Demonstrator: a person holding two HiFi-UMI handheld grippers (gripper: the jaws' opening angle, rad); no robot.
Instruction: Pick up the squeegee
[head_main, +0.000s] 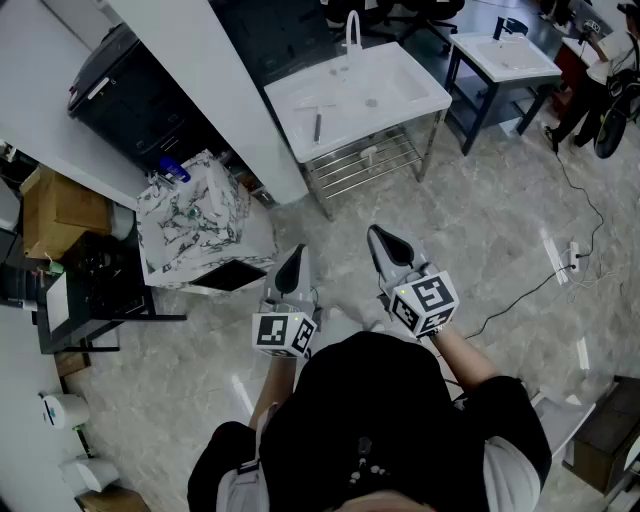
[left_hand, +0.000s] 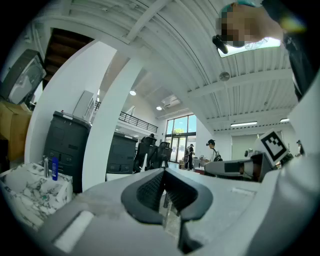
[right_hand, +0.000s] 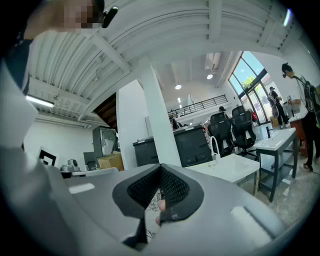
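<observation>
The squeegee (head_main: 317, 122) lies on the white sink table (head_main: 400, 100), left of the basin, dark handle toward me. I stand a few steps back from it on the stone floor. My left gripper (head_main: 291, 262) is held level in front of me, jaws shut with nothing between them. My right gripper (head_main: 381, 240) is beside it, slightly further forward, also shut and empty. In the left gripper view the pads (left_hand: 150, 190) meet tip to tip. The right gripper view shows its closed pads (right_hand: 172, 189) and the sink table (right_hand: 231, 167) ahead to the right. The squeegee does not show in either gripper view.
A marble-patterned box (head_main: 195, 225) with a blue bottle (head_main: 172, 172) stands to the left of me. A white pillar (head_main: 215, 90) and a black printer (head_main: 125, 95) lie beyond it. A second sink table (head_main: 502, 55), a person (head_main: 600, 70) and a floor cable (head_main: 560, 270) are on the right.
</observation>
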